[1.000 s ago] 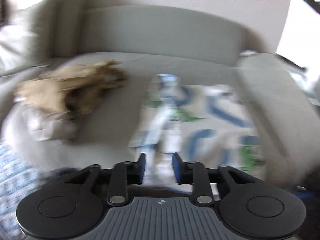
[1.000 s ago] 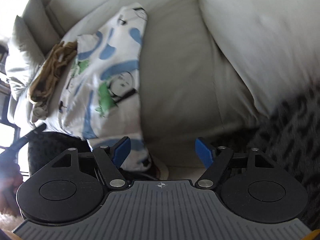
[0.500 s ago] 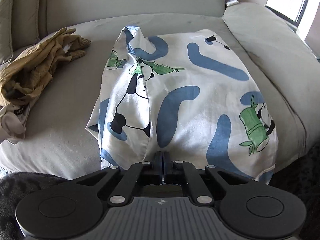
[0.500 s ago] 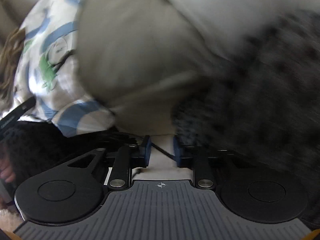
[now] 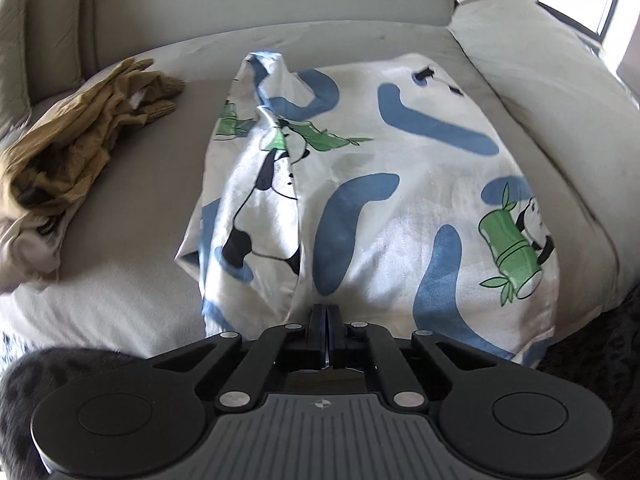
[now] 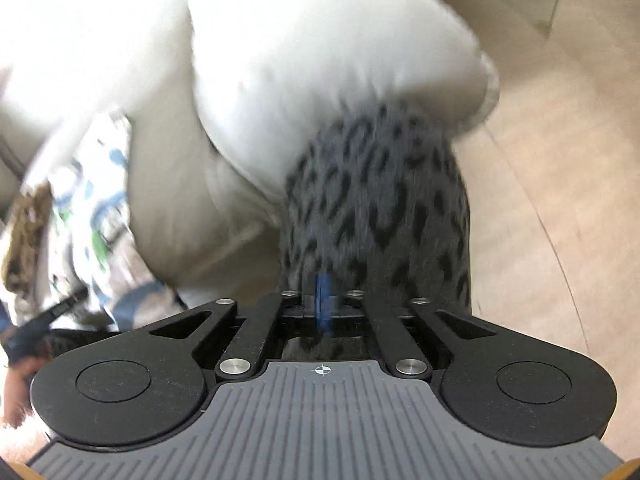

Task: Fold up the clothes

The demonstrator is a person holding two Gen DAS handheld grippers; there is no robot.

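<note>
Two garments lie on a grey sofa beside pale wood flooring.

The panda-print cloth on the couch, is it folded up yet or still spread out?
Mostly spread out: the panda-print cloth lies flat across the couch, with only its left edge doubled over in a loose flap.

White cotton garment printed with blue swooshes, black-and-white pandas and green bamboo, mustard-tan crumpled cloth, beige fabric sofa, grey fleece blanket with black leopard spots, pale wooden floor
</note>
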